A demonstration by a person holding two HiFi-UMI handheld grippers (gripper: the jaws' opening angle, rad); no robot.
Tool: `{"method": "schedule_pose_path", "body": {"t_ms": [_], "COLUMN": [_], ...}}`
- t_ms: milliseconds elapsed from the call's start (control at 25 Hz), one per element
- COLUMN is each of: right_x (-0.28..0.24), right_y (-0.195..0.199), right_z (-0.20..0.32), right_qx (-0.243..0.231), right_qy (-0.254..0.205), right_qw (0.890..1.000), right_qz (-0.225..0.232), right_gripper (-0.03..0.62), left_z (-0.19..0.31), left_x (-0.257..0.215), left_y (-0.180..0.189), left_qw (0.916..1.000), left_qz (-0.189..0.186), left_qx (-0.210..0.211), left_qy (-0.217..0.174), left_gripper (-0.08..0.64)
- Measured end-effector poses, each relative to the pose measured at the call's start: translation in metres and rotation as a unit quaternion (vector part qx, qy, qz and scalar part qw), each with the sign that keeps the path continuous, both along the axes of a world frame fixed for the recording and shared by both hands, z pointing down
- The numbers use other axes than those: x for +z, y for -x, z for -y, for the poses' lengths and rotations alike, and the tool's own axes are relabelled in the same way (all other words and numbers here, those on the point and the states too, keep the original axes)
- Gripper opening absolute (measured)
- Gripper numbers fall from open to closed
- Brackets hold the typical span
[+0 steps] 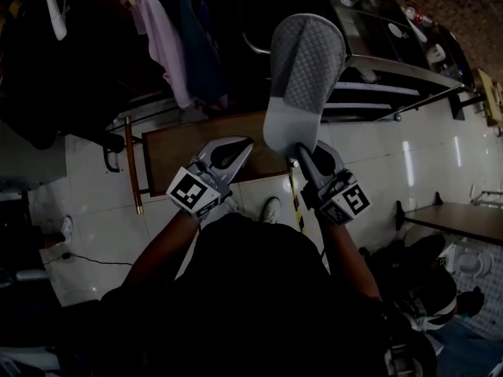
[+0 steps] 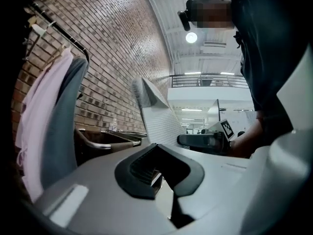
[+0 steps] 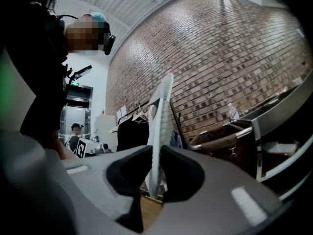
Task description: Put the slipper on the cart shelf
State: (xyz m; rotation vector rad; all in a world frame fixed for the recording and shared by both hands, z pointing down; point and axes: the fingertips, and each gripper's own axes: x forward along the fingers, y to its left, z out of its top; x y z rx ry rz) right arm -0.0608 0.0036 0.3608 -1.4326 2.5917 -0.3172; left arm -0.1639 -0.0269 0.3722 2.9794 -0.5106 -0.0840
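A grey slipper [image 1: 302, 77] with a quilted insole stands upright in the air in the head view, sole end up. My right gripper [image 1: 303, 149] is shut on its lower edge. In the right gripper view the slipper [image 3: 160, 126] rises edge-on between the two black pads of that gripper [image 3: 156, 155]. My left gripper [image 1: 234, 151] hovers just left of the slipper, shut and holding nothing. From the left gripper [image 2: 157, 152] I see the slipper [image 2: 157, 116] ahead and to the right. The metal cart [image 1: 393, 65] with its shelves stands beyond the slipper, to the right.
Clothes hang on a rack [image 1: 161, 30] at the upper left. A brown wooden table [image 1: 169, 159] lies below the grippers. A white shoe [image 1: 269, 208] rests on the tiled floor, and a low dark table [image 1: 464, 218] stands at the right. A person [image 3: 76, 131] stands far off.
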Motion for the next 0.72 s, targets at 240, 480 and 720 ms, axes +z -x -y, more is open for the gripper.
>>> {"method": "schedule_pose_path", "body": {"t_ms": [240, 480, 720], "right_x": [0.007, 0.007, 0.015], "right_y": [-0.025, -0.086, -0.171], "right_z": [-0.009, -0.021, -0.038], "right_qx": [0.062, 0.093, 0.097], "right_qy": [0.011, 0.006, -0.005], "right_qw": [0.998, 0.996, 0.995], "right_qz": [0.001, 0.006, 0.017], "right_gripper": [0.060, 0.060, 0.060], "left_z": [-0.007, -0.019, -0.033], "left_x": [0.009, 0.011, 0.017], "left_y": [-0.026, -0.085, -0.169], "left_qw": [0.9981, 0.9959, 0.9957], "left_qz": [-0.003, 0.007, 0.019], "left_qx": [0.062, 0.089, 0.090], "left_qy": [0.003, 0.012, 0.001], "left_gripper": [0.000, 0.000, 0.000]}}
